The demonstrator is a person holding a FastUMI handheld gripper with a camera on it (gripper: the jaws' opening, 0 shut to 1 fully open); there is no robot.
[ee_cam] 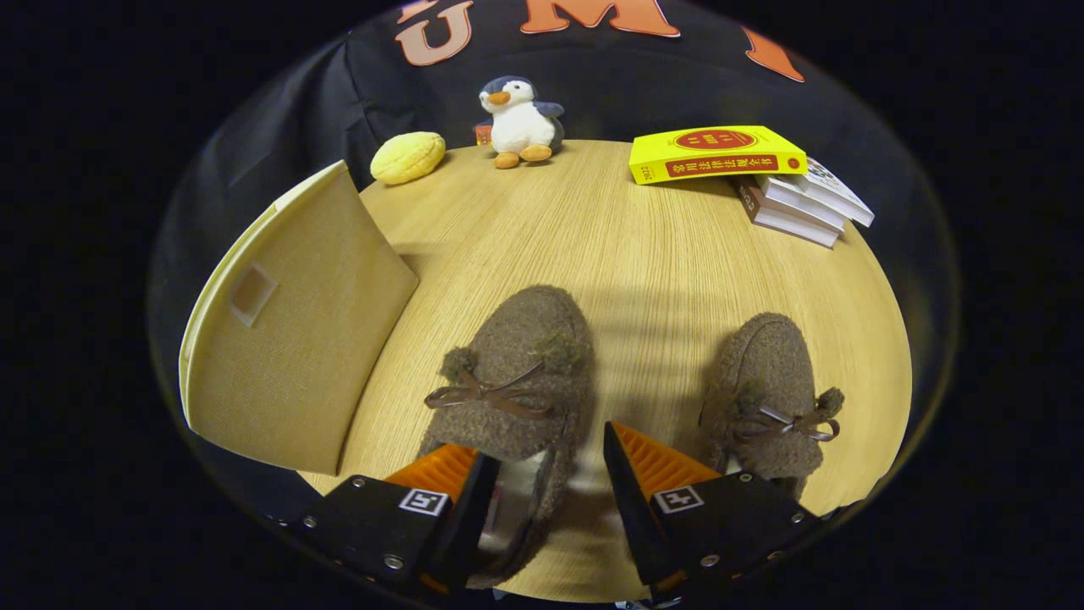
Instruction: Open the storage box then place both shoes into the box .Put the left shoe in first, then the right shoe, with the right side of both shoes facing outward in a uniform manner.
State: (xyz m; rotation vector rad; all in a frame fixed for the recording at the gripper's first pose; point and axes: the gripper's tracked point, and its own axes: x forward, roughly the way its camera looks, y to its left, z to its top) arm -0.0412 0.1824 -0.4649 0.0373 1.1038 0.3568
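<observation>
Two brown fuzzy shoes with bow laces lie on the wooden table (644, 280), toes pointing away from me. The left-hand shoe (517, 373) has its heel end between my fingers. One finger (449, 474) sits over the shoe's pale lining, and the other (652, 462) stands outside its side wall with a strip of table showing between. My gripper (544, 442) is open and not pressing on the shoe. The other shoe (775, 394) lies to the right, just beyond that outer finger. A beige fabric storage box (288, 356) stands left of the shoes, showing a flat panel with a small square patch; its inside is hidden.
At the far side of the table stand a penguin plush (518, 119), a yellow bun-shaped toy (408, 157) and a stack of books (796, 199) with a yellow book (716, 154) on top. The table's front edge runs just under my fingers.
</observation>
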